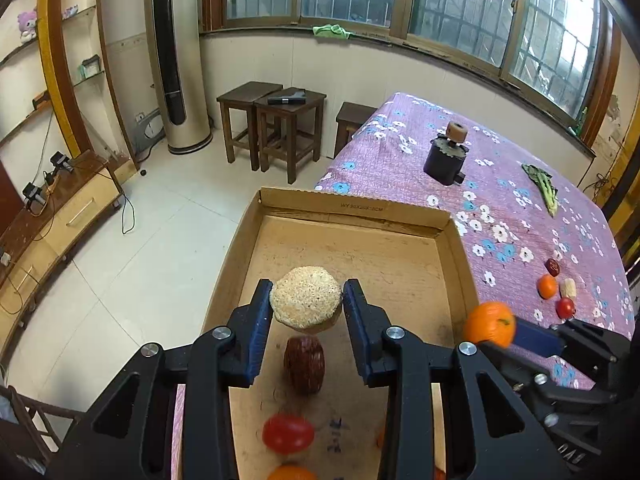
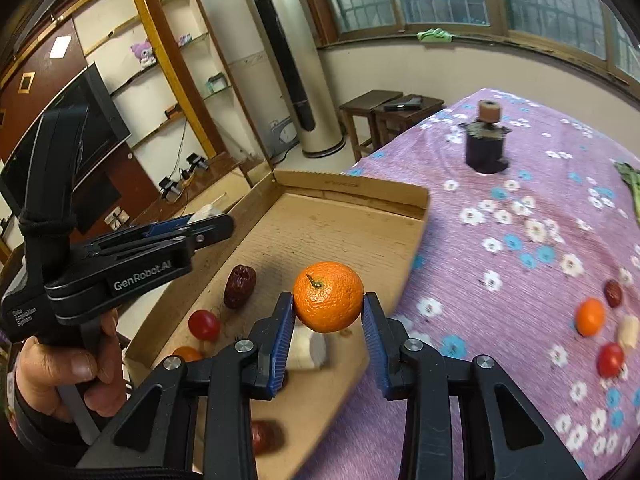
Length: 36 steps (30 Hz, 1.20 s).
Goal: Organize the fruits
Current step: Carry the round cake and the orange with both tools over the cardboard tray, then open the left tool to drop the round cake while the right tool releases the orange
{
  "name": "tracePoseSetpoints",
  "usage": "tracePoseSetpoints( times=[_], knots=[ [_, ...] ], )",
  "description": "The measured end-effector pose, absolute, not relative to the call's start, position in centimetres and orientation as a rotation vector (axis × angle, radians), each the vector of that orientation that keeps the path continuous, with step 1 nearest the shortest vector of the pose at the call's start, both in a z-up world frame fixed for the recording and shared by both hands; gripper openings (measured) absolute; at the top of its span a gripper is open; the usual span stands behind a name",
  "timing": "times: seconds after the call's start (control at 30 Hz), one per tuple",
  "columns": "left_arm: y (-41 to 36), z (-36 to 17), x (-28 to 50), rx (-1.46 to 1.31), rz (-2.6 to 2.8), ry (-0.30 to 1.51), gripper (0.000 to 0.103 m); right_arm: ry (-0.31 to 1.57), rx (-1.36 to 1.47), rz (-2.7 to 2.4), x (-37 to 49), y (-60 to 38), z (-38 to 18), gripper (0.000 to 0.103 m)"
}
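Carrying two pieces at once, so lots to fumble. Left gripper pinching a pale crumbly round above the box, over a date and tomato. Right gripper pinching an orange by its sides right over the box edge. Could roll out if let go early, or knock fruit already inside. Further out on the cloth, more fruit waiting: orange, tomato, date.
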<state>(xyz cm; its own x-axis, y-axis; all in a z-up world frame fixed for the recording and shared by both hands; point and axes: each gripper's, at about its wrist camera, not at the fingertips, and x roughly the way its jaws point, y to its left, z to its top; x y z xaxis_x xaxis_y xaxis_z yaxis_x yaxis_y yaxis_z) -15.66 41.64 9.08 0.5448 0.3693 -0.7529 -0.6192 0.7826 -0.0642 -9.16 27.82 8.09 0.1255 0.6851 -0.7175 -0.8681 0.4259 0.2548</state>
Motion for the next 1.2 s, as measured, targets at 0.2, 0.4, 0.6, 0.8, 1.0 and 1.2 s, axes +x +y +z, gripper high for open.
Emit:
tracePoseSetpoints(
  times=[0.2, 0.4, 0.6, 0.8, 1.0, 1.2],
  knots=[
    [43.9, 7.4, -13.7, -0.385, 0.610, 0.852, 0.033, 0.916, -0.289, 1.176, -8.5, 31.0, 7.0, 0.035],
    [44.9, 5.2, -12.2, -0.412, 0.619, 0.929, 0.034, 0.958, -0.357, 1.180, -8.1, 33.3, 4.9, 0.035],
    [44.8, 3.9, -11.1, -0.387, 0.626, 1.011, 0.034, 0.970, -0.416, 1.161, -8.1, 34.1, 3.4, 0.036],
    [44.2, 4.4, -11.4, -0.356, 0.650, 1.021, 0.043, 0.932, -0.448, 1.160, -8.6, 33.6, 4.1, 0.042],
    [42.4, 6.9, -13.6, -0.341, 0.671, 0.935, 0.046, 0.896, -0.396, 1.165, -9.0, 30.6, 6.2, 0.045],
    [39.2, 9.1, -14.7, -0.320, 0.664, 0.857, 0.052, 0.865, -0.305, 1.147, -9.0, 25.7, 8.3, 0.049]
  ],
)
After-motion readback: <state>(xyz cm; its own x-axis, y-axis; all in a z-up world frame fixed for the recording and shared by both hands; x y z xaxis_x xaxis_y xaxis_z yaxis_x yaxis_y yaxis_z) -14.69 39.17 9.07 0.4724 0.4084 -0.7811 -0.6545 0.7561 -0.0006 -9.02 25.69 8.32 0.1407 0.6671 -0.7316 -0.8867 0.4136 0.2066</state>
